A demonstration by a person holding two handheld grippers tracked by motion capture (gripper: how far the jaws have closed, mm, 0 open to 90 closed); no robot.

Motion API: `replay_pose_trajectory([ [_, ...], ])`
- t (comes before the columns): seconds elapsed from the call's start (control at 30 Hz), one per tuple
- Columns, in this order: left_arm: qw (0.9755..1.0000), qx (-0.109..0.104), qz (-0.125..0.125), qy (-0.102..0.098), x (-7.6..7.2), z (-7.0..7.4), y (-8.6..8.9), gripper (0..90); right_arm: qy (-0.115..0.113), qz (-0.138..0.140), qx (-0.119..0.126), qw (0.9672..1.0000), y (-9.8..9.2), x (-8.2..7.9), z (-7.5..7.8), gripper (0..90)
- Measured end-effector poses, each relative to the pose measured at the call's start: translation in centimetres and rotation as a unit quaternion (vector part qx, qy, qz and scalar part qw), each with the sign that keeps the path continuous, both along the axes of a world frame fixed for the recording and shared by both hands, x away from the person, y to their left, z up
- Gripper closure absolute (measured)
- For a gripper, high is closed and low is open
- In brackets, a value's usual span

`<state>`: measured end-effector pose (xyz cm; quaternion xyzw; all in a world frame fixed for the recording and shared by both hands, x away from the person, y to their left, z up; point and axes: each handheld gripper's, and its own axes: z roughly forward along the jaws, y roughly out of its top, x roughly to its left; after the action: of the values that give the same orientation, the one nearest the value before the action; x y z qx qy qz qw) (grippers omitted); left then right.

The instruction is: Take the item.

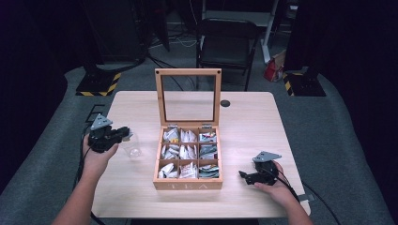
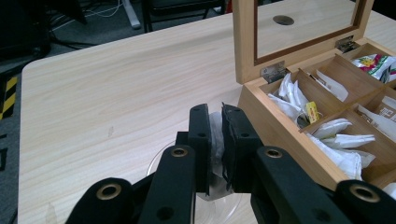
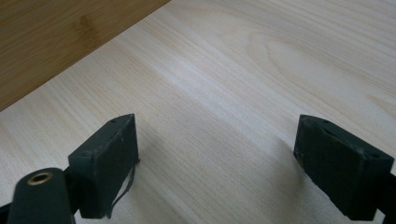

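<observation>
Dark room, grey floor, one light wooden table [image 1: 141,197] with one round black grommet [image 1: 225,103] near its far edge. One black folding chair [image 1: 227,44] behind it. Your left gripper [image 1: 123,133] sits at the table's left, jaws pinched on a white tea bag [image 2: 215,140] over one clear glass cup [image 1: 132,146]; the cup stands just left of the box. Mid-table: one bamboo tea box [image 1: 187,183], marked TEA on its front wall, with its glass-paned lid [image 1: 188,97] standing upright. Nine compartments, three by three, all holding tea bags: mostly white sachets, darker packets in the right column. Exact bag count can't be read. Your right gripper [image 1: 243,176] is down by the box's front right corner, jaws spread wide over bare wood, holding nothing.
</observation>
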<state>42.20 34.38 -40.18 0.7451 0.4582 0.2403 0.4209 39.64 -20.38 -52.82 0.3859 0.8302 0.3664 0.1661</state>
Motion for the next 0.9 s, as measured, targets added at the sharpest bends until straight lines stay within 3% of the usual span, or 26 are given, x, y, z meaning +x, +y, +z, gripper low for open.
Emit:
replay_pose_trajectory([
  [0.27, 1.0000, 0.000, 0.001, 0.004, 0.2, -0.3, -0.1, 82.2, -0.002, 0.002, -0.001, 1.0000, 0.0, 0.0, 0.0, 13.1],
  [0.6, 0.9998, 0.004, 0.003, 0.017, 0.5, -1.7, -0.4, 81.7, 0.001, 0.001, 0.000, 1.0000, 0.0, 0.0, 0.0, 13.1],
  [0.9, 0.9997, 0.003, 0.009, 0.021, 0.6, -1.7, 0.0, 80.9, 0.000, -0.001, 0.000, 1.0000, 0.0, 0.0, 0.0, 13.1],
])
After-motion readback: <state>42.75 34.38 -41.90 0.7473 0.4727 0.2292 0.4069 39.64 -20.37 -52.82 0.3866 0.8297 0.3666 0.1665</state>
